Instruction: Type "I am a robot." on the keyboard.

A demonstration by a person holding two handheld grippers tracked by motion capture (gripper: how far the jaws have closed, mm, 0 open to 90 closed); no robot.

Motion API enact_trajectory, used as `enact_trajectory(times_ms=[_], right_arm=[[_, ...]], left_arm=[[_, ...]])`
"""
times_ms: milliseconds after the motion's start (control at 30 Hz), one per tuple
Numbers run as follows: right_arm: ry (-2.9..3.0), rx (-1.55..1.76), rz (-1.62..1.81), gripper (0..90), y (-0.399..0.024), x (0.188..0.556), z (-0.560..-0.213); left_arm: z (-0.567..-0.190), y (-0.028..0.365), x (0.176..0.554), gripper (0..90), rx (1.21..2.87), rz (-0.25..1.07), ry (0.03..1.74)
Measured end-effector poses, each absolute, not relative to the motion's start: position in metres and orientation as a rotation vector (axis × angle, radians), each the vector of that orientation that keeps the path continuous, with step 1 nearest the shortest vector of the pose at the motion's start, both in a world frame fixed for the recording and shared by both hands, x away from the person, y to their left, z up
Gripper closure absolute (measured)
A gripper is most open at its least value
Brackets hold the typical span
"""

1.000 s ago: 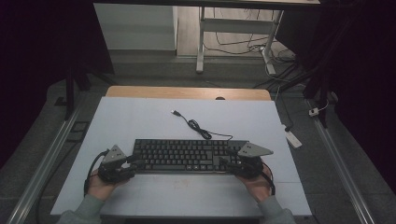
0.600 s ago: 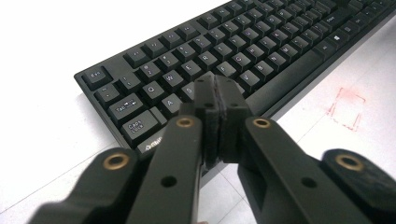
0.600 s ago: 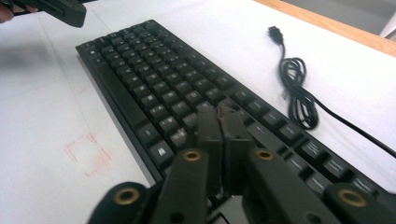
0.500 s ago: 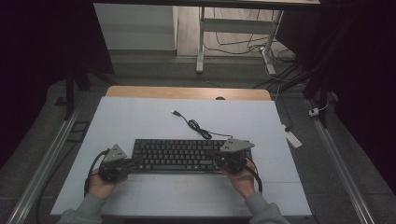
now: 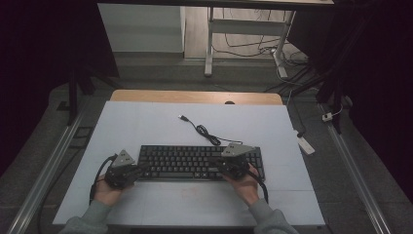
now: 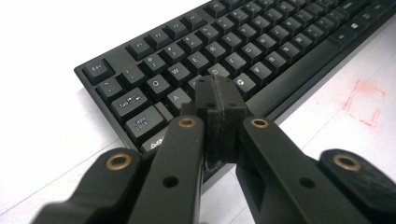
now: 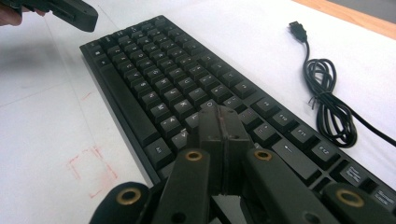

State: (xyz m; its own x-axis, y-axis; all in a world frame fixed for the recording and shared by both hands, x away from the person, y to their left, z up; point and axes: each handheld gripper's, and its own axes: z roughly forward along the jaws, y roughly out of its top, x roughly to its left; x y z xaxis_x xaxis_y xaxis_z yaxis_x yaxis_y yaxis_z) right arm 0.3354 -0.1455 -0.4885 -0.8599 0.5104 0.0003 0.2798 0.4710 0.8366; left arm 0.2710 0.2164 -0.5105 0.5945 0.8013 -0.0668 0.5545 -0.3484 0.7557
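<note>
A black keyboard (image 5: pixel 195 162) lies across the near middle of the white table (image 5: pixel 146 122). Its black cable (image 5: pixel 204 131) coils behind it and ends in a loose USB plug (image 5: pixel 181 117). My left gripper (image 5: pixel 141 168) is at the keyboard's left end. In the left gripper view its jaws are shut, with the left gripper's tips (image 6: pixel 217 88) over the keys (image 6: pixel 261 42) near the home row. My right gripper (image 5: pixel 217 165) is over the keyboard's right part, also shut, with the right gripper's tips (image 7: pixel 219 116) above the keys (image 7: pixel 154 70). I cannot tell whether either tip touches a key. Nothing is held.
A faint red square mark (image 7: pixel 91 170) is drawn on the table in front of the keyboard. The coiled cable (image 7: pixel 327 107) lies just beyond the keyboard's far edge. A white power strip (image 5: pixel 304 143) sits off the table's right edge. Metal rails run along both sides.
My right hand has moved left, from the keyboard's right end to a place over its keys. My left hand has stayed at the left end.
</note>
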Motion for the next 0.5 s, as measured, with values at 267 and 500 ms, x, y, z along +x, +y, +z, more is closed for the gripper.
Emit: enact_trajectory(times_ms=[267,500], right_arm=[[2.493,0.666,1.339,89.5,-0.130,0.345,-0.491],[2.507,0.637,1.322,89.5,-0.113,0.352,-0.494]], left_arm=[[-0.514,0.217,0.276,89.0,2.078,0.423,1.098],[-0.518,0.217,0.280,88.9,2.100,0.437,1.107]])
